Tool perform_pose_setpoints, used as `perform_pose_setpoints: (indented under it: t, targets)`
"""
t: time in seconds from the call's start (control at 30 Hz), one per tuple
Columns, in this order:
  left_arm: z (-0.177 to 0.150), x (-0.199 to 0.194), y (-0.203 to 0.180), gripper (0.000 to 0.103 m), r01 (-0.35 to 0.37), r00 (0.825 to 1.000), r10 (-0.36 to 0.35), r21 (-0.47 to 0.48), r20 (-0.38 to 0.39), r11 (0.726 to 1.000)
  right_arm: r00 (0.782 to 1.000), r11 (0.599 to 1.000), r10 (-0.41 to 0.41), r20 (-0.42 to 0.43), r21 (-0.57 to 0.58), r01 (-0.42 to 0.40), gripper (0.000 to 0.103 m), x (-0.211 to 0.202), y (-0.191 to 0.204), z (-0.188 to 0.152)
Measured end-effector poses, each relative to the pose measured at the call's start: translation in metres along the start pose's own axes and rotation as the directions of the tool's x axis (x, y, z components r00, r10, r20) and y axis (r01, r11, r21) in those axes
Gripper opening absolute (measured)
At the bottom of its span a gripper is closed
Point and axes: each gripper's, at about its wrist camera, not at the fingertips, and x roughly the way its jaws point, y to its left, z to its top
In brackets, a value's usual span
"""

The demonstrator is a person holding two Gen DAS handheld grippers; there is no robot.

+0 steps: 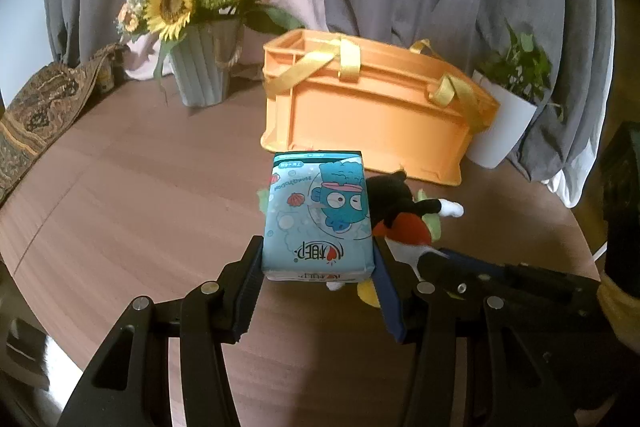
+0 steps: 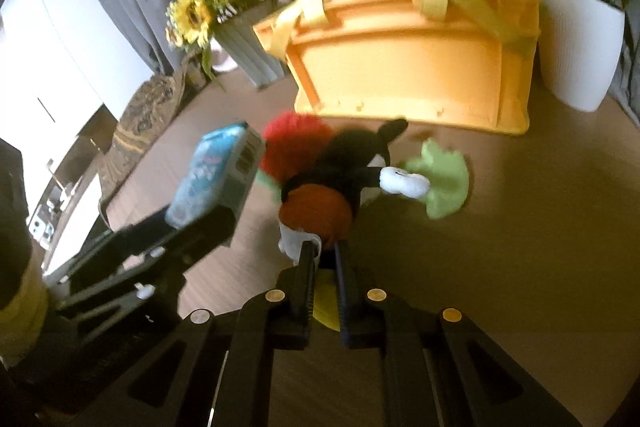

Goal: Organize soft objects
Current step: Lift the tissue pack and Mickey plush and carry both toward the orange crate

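My left gripper (image 1: 318,267) is shut on a light blue tissue pack (image 1: 318,215) with a cartoon fish, held above the brown table; the pack also shows in the right wrist view (image 2: 218,173). My right gripper (image 2: 325,259) is shut on the leg of a black, red and white plush mouse (image 2: 340,179), just right of the pack; the plush shows in the left wrist view (image 1: 400,217). A green soft piece (image 2: 444,183) and a red fuzzy piece (image 2: 294,139) lie by the plush. An orange basket (image 1: 376,107) with yellow handles stands behind them.
A grey vase of sunflowers (image 1: 200,67) stands at the back left. A white potted plant (image 1: 504,123) stands right of the basket. A patterned cloth (image 1: 36,115) lies at the table's left edge. Grey curtains hang behind.
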Motion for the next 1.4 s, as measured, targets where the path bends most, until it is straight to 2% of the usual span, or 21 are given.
perform_pose_setpoints:
  t: [0.53,0.83,1.17,1.4]
  targets:
    - [0.03,-0.022,0.001,0.051,0.003,0.996,-0.003,0.006,0.088,1.0,0.989,0.999,0.03,0.145,0.022,-0.034,0.01,-0.036,0.011,0.037]
    - [0.05,-0.037,-0.002,0.051,0.02,0.99,-0.023,0.022,0.14,1.0,0.976,0.999,0.019,0.218,0.022,-0.024,0.01,-0.058,0.016,0.05]
    - [0.079,-0.052,-0.003,0.051,0.062,0.977,-0.071,0.049,0.201,0.997,0.95,1.0,-0.012,0.313,0.022,0.006,0.011,-0.084,0.027,0.07]
    - [0.102,-0.059,-0.001,0.051,0.095,0.964,-0.113,0.085,0.239,0.992,0.922,0.999,-0.045,0.386,0.024,0.039,0.011,-0.101,0.039,0.085]
